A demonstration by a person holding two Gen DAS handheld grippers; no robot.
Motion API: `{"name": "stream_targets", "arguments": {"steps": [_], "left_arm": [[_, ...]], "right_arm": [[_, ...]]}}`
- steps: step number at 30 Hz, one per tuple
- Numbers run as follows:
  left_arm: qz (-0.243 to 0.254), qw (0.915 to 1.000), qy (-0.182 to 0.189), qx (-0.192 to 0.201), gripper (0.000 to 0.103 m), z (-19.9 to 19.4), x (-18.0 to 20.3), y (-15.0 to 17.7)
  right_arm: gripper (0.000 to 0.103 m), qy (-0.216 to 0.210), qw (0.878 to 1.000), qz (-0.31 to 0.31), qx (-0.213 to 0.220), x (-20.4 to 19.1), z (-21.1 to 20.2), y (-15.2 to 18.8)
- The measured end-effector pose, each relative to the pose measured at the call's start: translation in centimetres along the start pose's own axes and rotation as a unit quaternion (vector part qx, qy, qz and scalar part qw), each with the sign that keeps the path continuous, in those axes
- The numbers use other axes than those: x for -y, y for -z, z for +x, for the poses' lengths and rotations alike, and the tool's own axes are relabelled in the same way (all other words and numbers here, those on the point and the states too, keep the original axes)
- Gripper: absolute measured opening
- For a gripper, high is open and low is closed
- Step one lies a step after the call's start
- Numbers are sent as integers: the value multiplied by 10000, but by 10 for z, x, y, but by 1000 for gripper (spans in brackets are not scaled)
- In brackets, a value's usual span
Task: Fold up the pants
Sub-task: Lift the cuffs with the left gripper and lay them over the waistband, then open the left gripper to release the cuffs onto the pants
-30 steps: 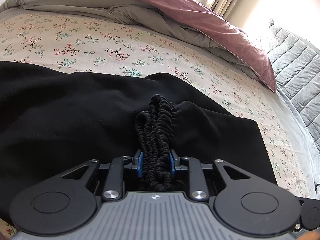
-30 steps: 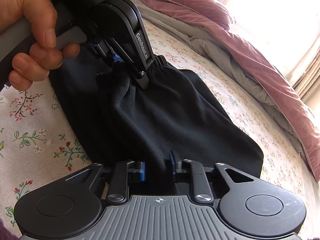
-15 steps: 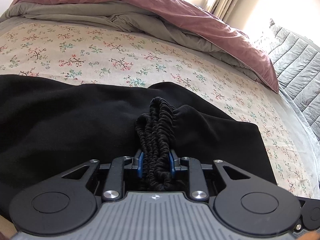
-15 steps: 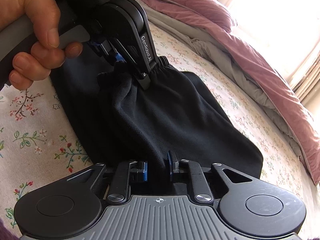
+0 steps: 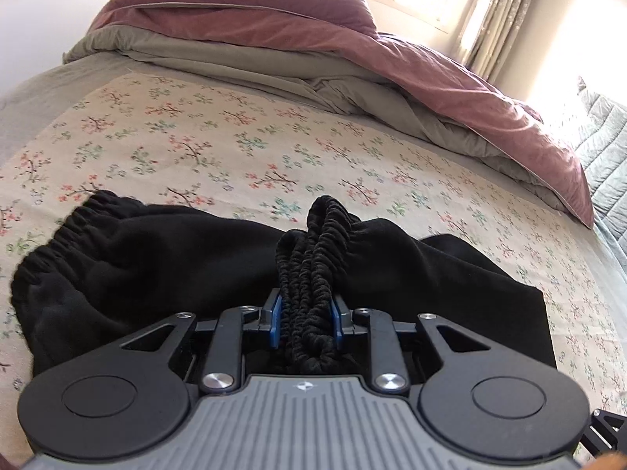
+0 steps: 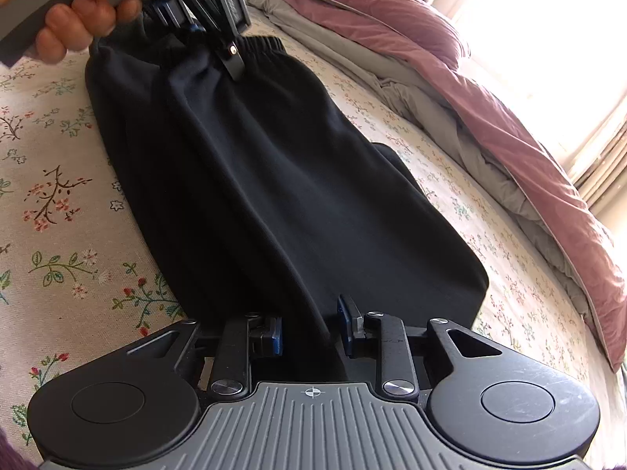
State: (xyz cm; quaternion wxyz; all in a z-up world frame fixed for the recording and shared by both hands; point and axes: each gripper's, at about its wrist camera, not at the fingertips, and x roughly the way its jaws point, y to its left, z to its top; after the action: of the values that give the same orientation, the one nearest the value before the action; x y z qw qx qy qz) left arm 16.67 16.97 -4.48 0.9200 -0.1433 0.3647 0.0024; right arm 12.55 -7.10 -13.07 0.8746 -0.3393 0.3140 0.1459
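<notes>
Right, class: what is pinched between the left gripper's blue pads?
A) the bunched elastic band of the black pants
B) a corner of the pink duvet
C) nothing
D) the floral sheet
A: in the left wrist view the left gripper has its blue pads pressed on the ribbed, gathered band of the pants.

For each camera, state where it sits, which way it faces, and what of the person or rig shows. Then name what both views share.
Left wrist: sits on the left tool, facing down along its fingers across the bed; the tool is shut on the bunched elastic waistband; no hand shows.
Right wrist: sits on the right tool, looking along the black pants toward the left tool and the hand holding it; its jaws are opening, cloth between them.
Shared: pants, floral sheet, mauve duvet.
</notes>
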Motion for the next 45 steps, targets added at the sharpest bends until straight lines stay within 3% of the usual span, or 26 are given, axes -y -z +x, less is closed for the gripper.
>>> {"name": "stream_targets", "arguments": {"steps": [4,10,16,21,23,27,30,32,34,35,37,41,43,45], "left_arm": [[-82,9994,-349,33,29,-4,-25,-6],[-78,9987,-500,19,29,-10,-40,-10],[226,9966,-792,-83,29,-4,-39,-6],[518,9928,-1048,-255,40,5,-36,-2],[584,9922,-1068,-254,51,1,-35,-4],[131,9950,-957,257,53,-28,-45,-14],[132,9893,-1175,856,53,-53,-42,-20],[323,9889,-855,1171,53,-62,-31,-19],[437,9937,-73,1028,53,-57,-17,-14],[517,9947,99,881,53,-51,-9,-11],[845,9950,-101,514,53,-32,11,-2],[934,9932,-671,-165,53,8,11,16],[749,9945,-661,-298,53,20,0,23],[638,9956,-618,-299,53,21,-4,23]], "right_arm": [[29,-22,10000,-47,4,-2,-1,1],[29,-76,9999,-69,-17,-3,-1,0],[29,-218,9998,-1,-49,1,-4,-1],[29,-242,9996,-36,-108,2,-2,0],[29,-298,9995,-13,-136,5,-1,-1],[29,-866,9956,292,-185,27,-9,-2],[30,-1673,9795,1116,-81,66,-24,-1],[30,-1983,9653,1693,145,93,-32,0],[30,-2116,9505,2237,410,114,-36,1],[30,-2226,9410,2495,521,122,-34,2],[30,-2229,9329,2774,554,127,-26,0],[30,-1733,9497,2610,-4,109,5,-6],[29,-1706,9541,2427,-412,96,22,-2],[29,-1585,9624,2166,-422,85,23,3]]}}
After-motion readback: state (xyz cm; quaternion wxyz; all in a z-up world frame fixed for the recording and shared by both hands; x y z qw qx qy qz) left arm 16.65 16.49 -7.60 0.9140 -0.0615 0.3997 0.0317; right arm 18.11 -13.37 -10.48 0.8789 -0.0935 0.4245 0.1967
